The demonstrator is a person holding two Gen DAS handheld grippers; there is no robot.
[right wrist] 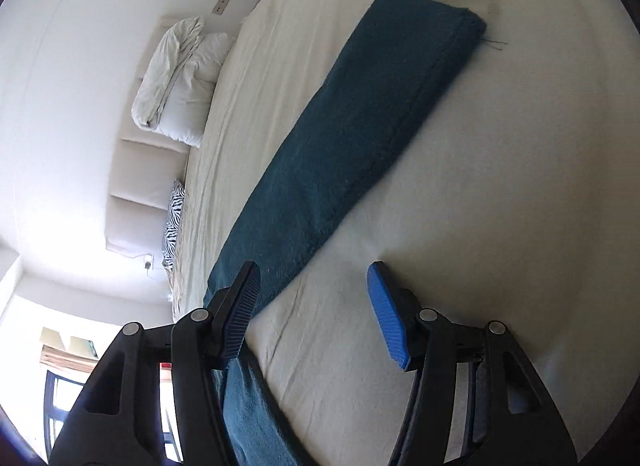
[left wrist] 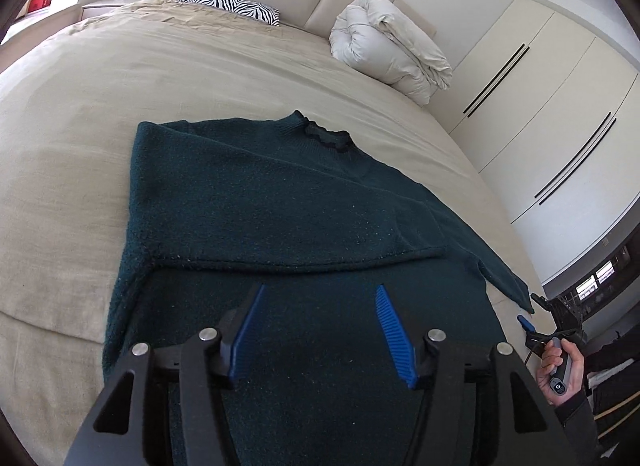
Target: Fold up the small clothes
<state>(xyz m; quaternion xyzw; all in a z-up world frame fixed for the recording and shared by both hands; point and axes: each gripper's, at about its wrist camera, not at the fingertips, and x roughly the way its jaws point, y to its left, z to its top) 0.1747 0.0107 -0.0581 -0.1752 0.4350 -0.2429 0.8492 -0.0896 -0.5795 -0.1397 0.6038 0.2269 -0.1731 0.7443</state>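
Observation:
A dark green knitted sweater (left wrist: 280,201) lies flat on the beige bed sheet (left wrist: 100,105), collar toward the headboard. One sleeve is folded across its body; the other sleeve (left wrist: 504,278) stretches out to the right. My left gripper (left wrist: 322,298) is open and empty, hovering over the sweater's lower body. In the right wrist view that outstretched sleeve (right wrist: 360,137) runs away from me, cuff far. My right gripper (right wrist: 314,278) is open and empty above the sheet beside the sleeve. It also shows in the left wrist view (left wrist: 528,322), near the cuff.
A rolled white duvet (left wrist: 388,53) and a zebra-striped pillow (left wrist: 232,5) lie by the padded headboard. White wardrobe doors (left wrist: 540,105) stand to the right of the bed. The bed's right edge is close to the sleeve.

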